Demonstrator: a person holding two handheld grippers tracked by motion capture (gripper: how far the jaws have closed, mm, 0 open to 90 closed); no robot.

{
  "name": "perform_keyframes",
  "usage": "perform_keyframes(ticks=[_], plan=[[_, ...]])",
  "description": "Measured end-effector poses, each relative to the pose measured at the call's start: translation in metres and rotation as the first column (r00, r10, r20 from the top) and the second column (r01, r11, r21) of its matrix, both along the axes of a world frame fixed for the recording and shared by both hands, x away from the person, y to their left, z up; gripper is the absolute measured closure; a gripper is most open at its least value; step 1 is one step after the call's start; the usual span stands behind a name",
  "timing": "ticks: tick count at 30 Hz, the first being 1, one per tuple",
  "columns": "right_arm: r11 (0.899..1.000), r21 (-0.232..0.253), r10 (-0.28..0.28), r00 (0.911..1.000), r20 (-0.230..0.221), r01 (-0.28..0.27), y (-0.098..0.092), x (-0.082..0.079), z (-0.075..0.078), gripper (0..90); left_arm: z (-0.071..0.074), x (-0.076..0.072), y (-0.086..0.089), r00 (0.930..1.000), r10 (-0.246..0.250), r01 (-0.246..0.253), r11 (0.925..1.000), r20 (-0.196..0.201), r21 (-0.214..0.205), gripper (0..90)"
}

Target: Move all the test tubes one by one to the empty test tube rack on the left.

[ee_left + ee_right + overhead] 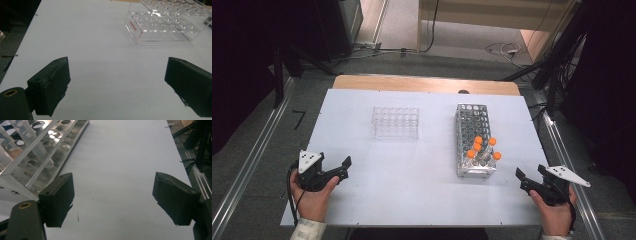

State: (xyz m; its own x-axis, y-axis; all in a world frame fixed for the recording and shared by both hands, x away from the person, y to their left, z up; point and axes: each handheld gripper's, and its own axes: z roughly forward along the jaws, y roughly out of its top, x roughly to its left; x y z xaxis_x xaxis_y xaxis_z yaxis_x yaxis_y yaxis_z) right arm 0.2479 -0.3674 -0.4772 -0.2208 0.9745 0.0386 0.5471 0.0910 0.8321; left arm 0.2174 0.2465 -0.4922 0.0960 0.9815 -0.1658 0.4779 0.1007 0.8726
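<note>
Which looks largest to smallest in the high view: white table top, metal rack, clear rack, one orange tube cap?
1. white table top
2. metal rack
3. clear rack, close to the metal rack in size
4. orange tube cap

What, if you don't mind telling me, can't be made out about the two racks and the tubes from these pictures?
- Orange-capped tubes: the high view is too small and blurred to count them surely; they cluster at the metal rack's near end.
- Tube contents: in the right gripper view the rack's bars hide most of each tube, and the frame's left edge cuts the rack off.
- Clear rack: its red lettering is too small to read in the left gripper view.
</note>
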Motion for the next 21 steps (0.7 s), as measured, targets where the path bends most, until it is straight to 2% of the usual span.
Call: perform_keyframes(ticks=[3,7,21], plan=[[1.0,-0.001,0.007,1.0,0.001,-0.007,0.0,-0.001,0.0,16.1,-0.001,0.002,0.0,1.0,0.001,-0.001,1.0,-0.006,-0.007,6.0],[1.0,0.021,0.016,0.9998,0.006,-0.017,0.001,-0.003,0.002,16.8,-0.002,0.004,-0.003,0.9999,-0.007,0.007,1.0,-0.01,-0.001,6.0],[0.995,0.022,0.092,0.9948,0.044,-0.093,0.022,-0.011,0.013,18.5,-0.002,0.004,-0.007,0.9995,-0.029,0.029,0.9995,-0.013,0.011,6.0]])
